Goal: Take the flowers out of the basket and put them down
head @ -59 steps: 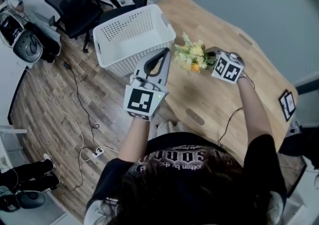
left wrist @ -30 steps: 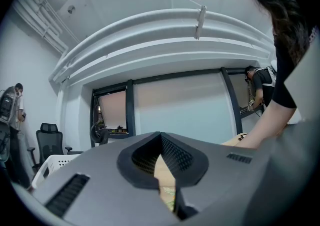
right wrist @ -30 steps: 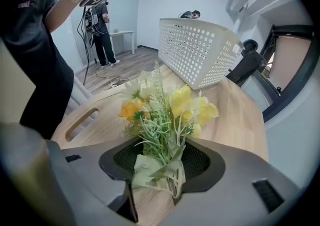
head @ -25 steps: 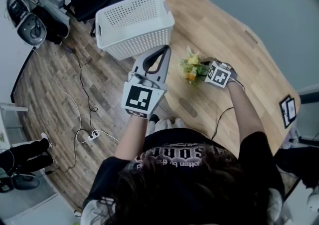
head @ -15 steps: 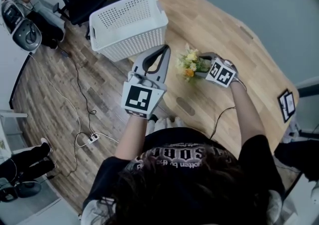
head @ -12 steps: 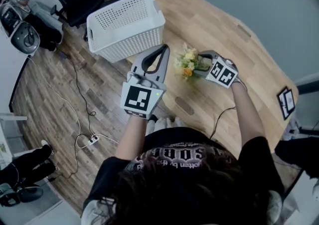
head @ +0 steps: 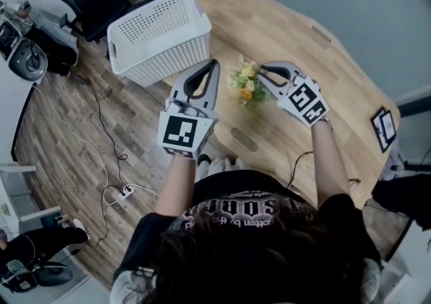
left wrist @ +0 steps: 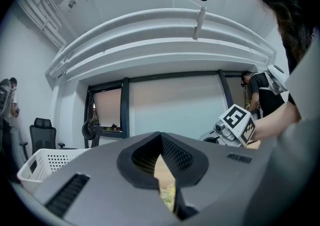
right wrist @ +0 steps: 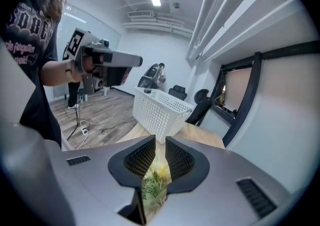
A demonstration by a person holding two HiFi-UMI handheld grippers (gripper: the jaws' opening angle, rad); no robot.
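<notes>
Right gripper is closing its jaws with nothing pinched: the yellow flowers lie loose on the tabletop, just ahead, outside the white basket. Back straight off, no dragging!

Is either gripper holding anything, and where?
Nothing held. Flowers lie on the table beside the right gripper, its fingers closing empty; the left gripper shut, empty.

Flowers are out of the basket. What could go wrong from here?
1. The right claw is closing, and the flowers show in the slit between its jaws. It may nip them and drag them along as it pulls away.
2. The basket stands at the edge of the table, near the shut left claw. A careless swing could knock it to the floor.
</notes>
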